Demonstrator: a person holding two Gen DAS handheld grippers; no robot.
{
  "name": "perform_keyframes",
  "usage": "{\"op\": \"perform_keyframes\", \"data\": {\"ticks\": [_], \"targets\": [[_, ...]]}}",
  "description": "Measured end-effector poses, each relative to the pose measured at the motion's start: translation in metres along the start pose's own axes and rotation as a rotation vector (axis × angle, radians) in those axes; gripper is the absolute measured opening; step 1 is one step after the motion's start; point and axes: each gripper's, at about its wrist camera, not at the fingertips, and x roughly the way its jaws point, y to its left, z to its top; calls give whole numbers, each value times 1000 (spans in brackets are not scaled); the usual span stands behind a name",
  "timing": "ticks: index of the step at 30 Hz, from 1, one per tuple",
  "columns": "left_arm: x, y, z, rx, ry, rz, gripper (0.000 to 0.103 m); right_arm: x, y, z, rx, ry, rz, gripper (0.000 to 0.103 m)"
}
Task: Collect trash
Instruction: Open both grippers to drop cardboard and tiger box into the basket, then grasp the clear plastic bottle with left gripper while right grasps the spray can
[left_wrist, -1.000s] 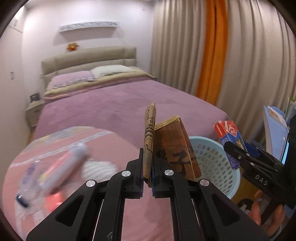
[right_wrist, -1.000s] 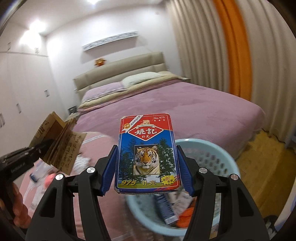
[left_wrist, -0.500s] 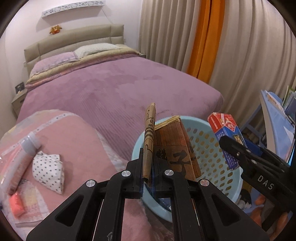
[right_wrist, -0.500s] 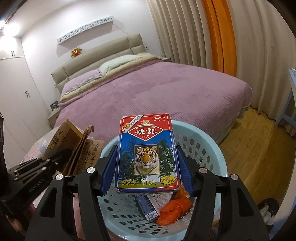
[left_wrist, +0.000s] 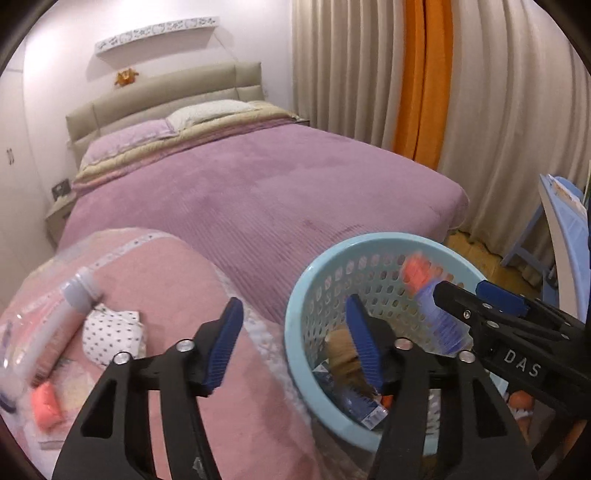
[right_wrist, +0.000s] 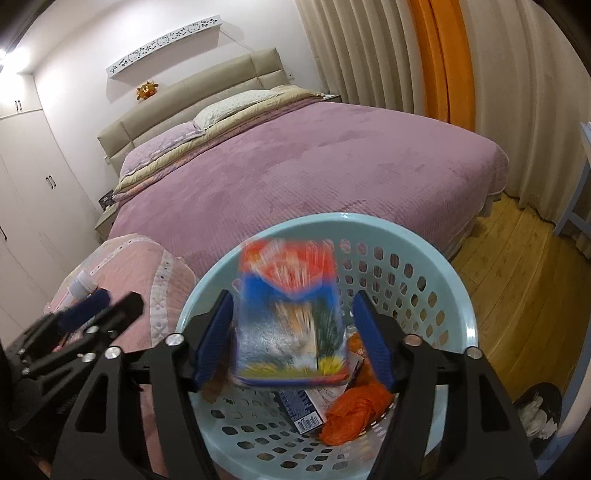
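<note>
Releasing trash over the pale blue basket (right_wrist: 466, 322), we have both tools letting go. Our right gripper (right_wrist: 293, 339) is spreading its jaws; the blurred red-and-blue card box (right_wrist: 291, 314) sits between them, no longer pinched, and looks to be dropping inside. Our left gripper (left_wrist: 295, 345) is also spreading, with nothing between its jaws; a brown shape (left_wrist: 341, 350) lies in the basket just behind its right finger. An orange bag (right_wrist: 351, 415) and a barcoded packet (right_wrist: 301, 408) already lie on the bottom. Still uncollected, we judge, at 9 o'clock on the pink quilt (left_wrist: 177, 280): a capped tube (left_wrist: 74, 302), a dotted pouch (left_wrist: 110, 332) and a pink-orange scrap (left_wrist: 44, 404). The basket rim crowds the quilt's edge; open wooden floor (right_wrist: 517, 266) lies at 3 o'clock.
</note>
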Motion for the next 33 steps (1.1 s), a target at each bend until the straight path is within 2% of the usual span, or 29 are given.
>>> {"op": "perform_keyframes", "data": {"ticks": [6, 12, 18, 25, 33], "targets": [[-24, 15, -2, -37, -38, -2, 63, -7, -2, -7, 15, 9, 37, 66], [-53, 36, -6, -91, -77, 4, 63, -26, 19, -11, -26, -16, 70, 66], [-85, 64, -14, -152, -122, 19, 63, -48, 56, -18, -114, -53, 103, 66], [-126, 113, -37, -250, -169, 49, 66, -71, 112, -31, -241, -87, 190, 66], [-169, 180, -71, -369, -199, 142, 67, -79, 188, -62, -430, -122, 270, 66]]}}
